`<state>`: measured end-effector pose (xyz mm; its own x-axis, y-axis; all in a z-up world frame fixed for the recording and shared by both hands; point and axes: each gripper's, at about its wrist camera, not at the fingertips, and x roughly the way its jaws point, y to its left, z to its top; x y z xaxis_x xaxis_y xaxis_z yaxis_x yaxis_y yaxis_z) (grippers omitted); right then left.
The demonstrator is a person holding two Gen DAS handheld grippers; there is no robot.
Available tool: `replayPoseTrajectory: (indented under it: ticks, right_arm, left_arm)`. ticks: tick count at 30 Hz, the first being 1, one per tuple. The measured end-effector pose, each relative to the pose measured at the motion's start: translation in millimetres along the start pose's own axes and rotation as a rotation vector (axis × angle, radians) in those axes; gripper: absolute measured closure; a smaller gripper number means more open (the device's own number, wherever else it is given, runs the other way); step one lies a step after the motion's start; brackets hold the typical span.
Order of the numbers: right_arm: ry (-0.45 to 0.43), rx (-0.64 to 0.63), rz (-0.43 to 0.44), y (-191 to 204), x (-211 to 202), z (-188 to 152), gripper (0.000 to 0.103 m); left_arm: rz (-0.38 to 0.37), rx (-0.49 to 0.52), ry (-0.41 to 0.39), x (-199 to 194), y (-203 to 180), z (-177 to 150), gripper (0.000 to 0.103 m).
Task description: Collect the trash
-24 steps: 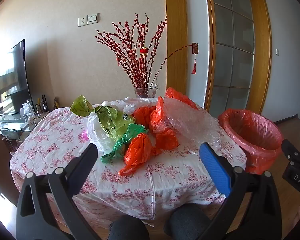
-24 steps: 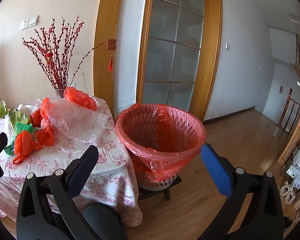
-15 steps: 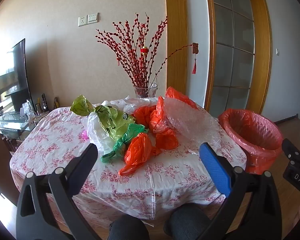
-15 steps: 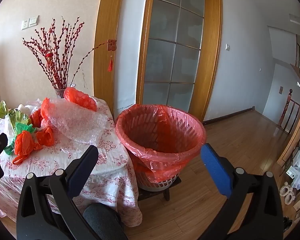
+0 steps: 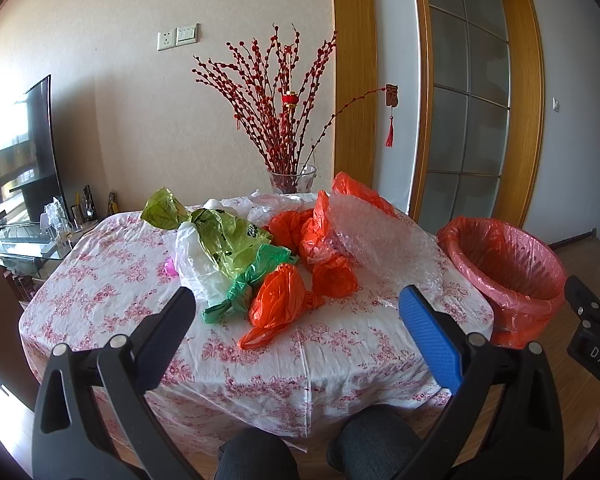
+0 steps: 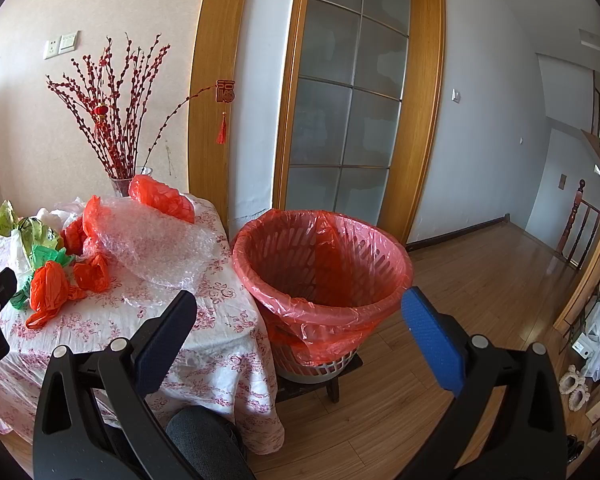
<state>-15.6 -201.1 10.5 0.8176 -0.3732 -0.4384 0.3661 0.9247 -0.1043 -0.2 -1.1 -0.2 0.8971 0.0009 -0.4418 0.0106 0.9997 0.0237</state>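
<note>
A pile of crumpled plastic bags lies on the flowered tablecloth (image 5: 340,352): an orange bag (image 5: 278,300) nearest me, a green bag (image 5: 256,276), a yellow-green bag (image 5: 228,240), a white bag (image 5: 192,256) and a sheet of bubble wrap (image 5: 380,240). My left gripper (image 5: 296,328) is open and empty, held short of the table's near edge, facing the pile. My right gripper (image 6: 298,328) is open and empty, facing a bin with a red liner (image 6: 324,272) to the right of the table. The pile also shows in the right wrist view (image 6: 52,284).
A glass vase of red branches (image 5: 292,178) stands at the table's back. A TV and glass stand (image 5: 24,184) are at the left. A wooden door frame (image 6: 424,120) and wood floor (image 6: 480,300) lie behind the bin. My knees (image 5: 312,452) are below the table edge.
</note>
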Motion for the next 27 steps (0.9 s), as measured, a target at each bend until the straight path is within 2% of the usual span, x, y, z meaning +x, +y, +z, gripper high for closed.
replayPoseTrajectory:
  ticks: [27]
  right_arm:
    - [0.0,0.0,0.0,-0.6,-0.3,-0.2,0.002]
  left_arm:
    - [-0.001,-0.002,0.002,0.0,1.3,0.2,0.004]
